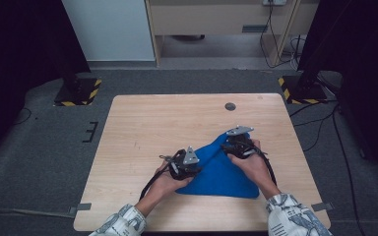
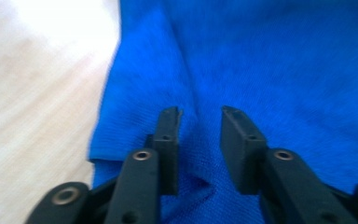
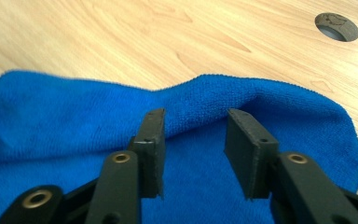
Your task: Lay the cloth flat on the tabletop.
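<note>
The wooden table [image 1: 142, 123] carries a blue cloth [image 1: 221, 174] near its front edge, right of centre, already folded into a rough triangle. The left gripper [image 2: 200, 116] hovers over the cloth's left edge, jaws apart with only a raised crease between them. The right gripper [image 3: 196, 119] sits at the far corner, jaws apart around the fold, not pinching. Further folding likely remains.

Grey carpet floor [image 1: 44, 147], wooden table [image 1: 147, 123]
</note>
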`<state>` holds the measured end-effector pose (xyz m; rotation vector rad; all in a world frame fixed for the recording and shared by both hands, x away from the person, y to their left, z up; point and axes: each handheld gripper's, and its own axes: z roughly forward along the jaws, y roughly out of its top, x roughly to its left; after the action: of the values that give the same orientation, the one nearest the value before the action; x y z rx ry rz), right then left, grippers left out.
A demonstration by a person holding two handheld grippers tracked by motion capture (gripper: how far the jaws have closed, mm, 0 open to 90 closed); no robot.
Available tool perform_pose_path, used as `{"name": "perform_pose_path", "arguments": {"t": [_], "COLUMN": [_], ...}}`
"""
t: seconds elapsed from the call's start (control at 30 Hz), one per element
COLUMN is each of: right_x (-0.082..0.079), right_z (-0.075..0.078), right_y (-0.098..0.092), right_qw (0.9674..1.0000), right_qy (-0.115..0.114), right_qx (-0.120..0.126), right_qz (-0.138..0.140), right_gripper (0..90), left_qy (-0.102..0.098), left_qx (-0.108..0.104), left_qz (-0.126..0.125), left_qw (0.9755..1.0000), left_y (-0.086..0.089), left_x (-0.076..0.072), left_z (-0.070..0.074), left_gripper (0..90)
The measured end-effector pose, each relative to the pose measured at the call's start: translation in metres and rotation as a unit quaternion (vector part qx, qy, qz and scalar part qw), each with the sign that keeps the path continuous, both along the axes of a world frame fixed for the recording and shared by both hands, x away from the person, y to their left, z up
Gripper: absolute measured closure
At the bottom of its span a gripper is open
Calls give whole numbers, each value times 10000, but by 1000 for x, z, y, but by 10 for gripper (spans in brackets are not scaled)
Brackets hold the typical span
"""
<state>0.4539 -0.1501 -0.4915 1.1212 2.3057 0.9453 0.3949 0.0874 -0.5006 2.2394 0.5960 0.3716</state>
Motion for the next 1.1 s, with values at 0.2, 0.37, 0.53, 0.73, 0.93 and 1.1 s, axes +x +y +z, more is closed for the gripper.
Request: {"name": "perform_pose_path", "arguments": {"t": [0.2, 0.37, 0.53, 0.73, 0.93, 1.1], "right_x": [3, 1, -2, -5, -5, -5], "right_z": [-8, -18, -28, -31, -31, -31], "right_y": [-6, -7, -10, -13, -14, -14], "right_qw": [10000, 9992, 9987, 9989, 9990, 9990], "right_qy": [82, 285, 389, 398, 391, 388], "right_qx": [12, -238, -297, -224, -195, -194], "right_qz": [-30, -148, -128, -132, -127, -135], "right_gripper": [602, 606, 600, 601, 603, 603], "left_qy": [-167, 65, 242, 396, 597, 523], "left_qx": [-228, -284, -131, 37, 130, 122], "left_qz": [398, 823, 910, 922, 819, 889], "left_qw": [9988, 9962, 9955, 9949, 9948, 9946], "left_y": [20, 29, 21, 15, 13, 12], "left_x": [14, 45, 54, 58, 53, 55], "left_z": [23, 19, 4, -10, -19, -23], "left_gripper": [638, 644, 642, 635, 612, 586]}}
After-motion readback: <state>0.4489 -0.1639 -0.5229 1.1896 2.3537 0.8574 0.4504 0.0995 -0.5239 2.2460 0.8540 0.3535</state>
